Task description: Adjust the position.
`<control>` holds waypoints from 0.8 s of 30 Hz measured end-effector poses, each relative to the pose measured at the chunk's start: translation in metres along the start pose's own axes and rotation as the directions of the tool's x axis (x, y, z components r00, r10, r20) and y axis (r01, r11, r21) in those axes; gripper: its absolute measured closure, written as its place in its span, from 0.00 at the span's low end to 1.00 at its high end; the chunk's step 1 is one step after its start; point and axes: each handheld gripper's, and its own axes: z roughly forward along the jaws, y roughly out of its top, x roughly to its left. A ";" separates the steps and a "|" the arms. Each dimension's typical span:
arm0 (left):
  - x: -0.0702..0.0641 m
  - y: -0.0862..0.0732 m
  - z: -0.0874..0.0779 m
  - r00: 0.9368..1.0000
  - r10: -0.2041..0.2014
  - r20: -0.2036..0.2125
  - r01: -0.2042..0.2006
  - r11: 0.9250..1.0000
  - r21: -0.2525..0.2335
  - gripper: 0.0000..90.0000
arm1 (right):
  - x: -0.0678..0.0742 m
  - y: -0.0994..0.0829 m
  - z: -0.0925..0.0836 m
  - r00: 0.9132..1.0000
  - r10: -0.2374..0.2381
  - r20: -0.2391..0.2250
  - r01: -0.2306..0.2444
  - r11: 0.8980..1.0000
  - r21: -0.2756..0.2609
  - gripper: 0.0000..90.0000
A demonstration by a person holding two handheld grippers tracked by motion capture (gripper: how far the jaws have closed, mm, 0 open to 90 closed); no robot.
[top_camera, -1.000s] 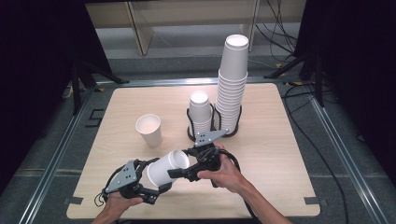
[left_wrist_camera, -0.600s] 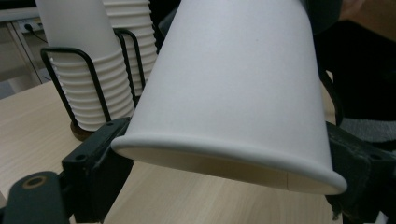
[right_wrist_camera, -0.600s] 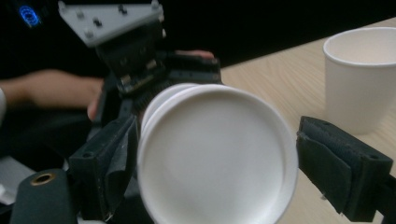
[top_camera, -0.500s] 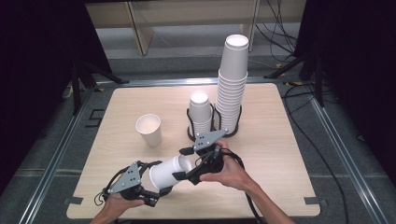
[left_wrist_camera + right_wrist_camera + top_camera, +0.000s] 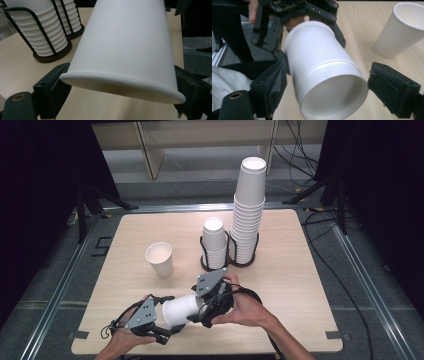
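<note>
Left tool [image 5: 167, 320] clamping a white paper cup [image 5: 182, 310] lying sideways at lower centre of the high view; right tool [image 5: 202, 312] jaws apart around its other end.

Left tool's jaws have just been closing, now pressing both sides of the cup near one end, seen in the left gripper view. Right tool's pads are sitting beside the cup's other end [image 5: 332, 100]; the right pad is clear of it, the left one I cannot tell. Cup is hanging just above the tabletop [image 5: 300, 270]. A single cup [image 5: 160, 259] is standing upright left of centre. Behind, a short cup stack [image 5: 215, 245] and a tall cup stack [image 5: 247, 210] are sitting in black wire holders [image 5: 205, 262], upper centre.
</note>
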 end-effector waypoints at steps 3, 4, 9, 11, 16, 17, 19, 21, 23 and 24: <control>-0.001 0.000 0.000 1.000 0.005 0.014 -0.005 1.000 0.011 0.13 | 0.000 -0.001 0.002 1.000 -0.005 -0.013 0.006 1.000 0.012 0.18; -0.001 0.000 0.001 1.000 0.010 0.020 -0.010 1.000 0.009 0.13 | 0.000 -0.002 0.003 1.000 -0.006 -0.011 0.006 1.000 0.017 0.18; -0.002 0.001 0.001 0.999 0.026 0.032 -0.027 0.999 0.020 0.13 | 0.002 -0.002 0.011 0.999 -0.026 -0.034 0.028 0.998 0.050 0.19; -0.003 0.002 0.000 0.999 0.024 0.036 -0.024 1.000 0.015 0.13 | 0.004 -0.003 0.014 0.999 -0.029 -0.041 0.032 0.997 0.065 0.20; -0.003 0.003 0.000 0.998 0.033 0.050 -0.033 0.999 0.007 0.13 | 0.006 -0.003 0.018 0.997 -0.051 -0.064 0.057 0.994 0.093 0.22; -0.003 0.002 0.000 0.998 0.033 0.055 -0.033 0.999 0.004 0.13 | 0.007 -0.004 0.019 0.996 -0.055 -0.068 0.061 0.993 0.097 0.23; -0.003 0.002 0.000 0.998 0.038 0.057 -0.039 0.999 0.016 0.13 | 0.006 -0.004 0.019 0.996 -0.053 -0.074 0.060 0.993 0.097 0.23; -0.003 0.002 0.000 0.998 0.040 0.056 -0.041 0.999 0.017 0.13 | 0.006 -0.004 0.019 0.996 -0.053 -0.075 0.060 0.993 0.101 0.23; -0.004 0.003 -0.001 0.997 0.043 0.061 -0.044 0.999 0.018 0.13 | 0.005 -0.005 0.022 0.994 -0.069 -0.082 0.077 0.992 0.097 0.23; -0.003 0.003 -0.001 0.997 0.043 0.064 -0.044 0.999 0.019 0.13 | 0.006 -0.005 0.021 0.995 -0.052 -0.087 0.061 0.993 0.103 0.23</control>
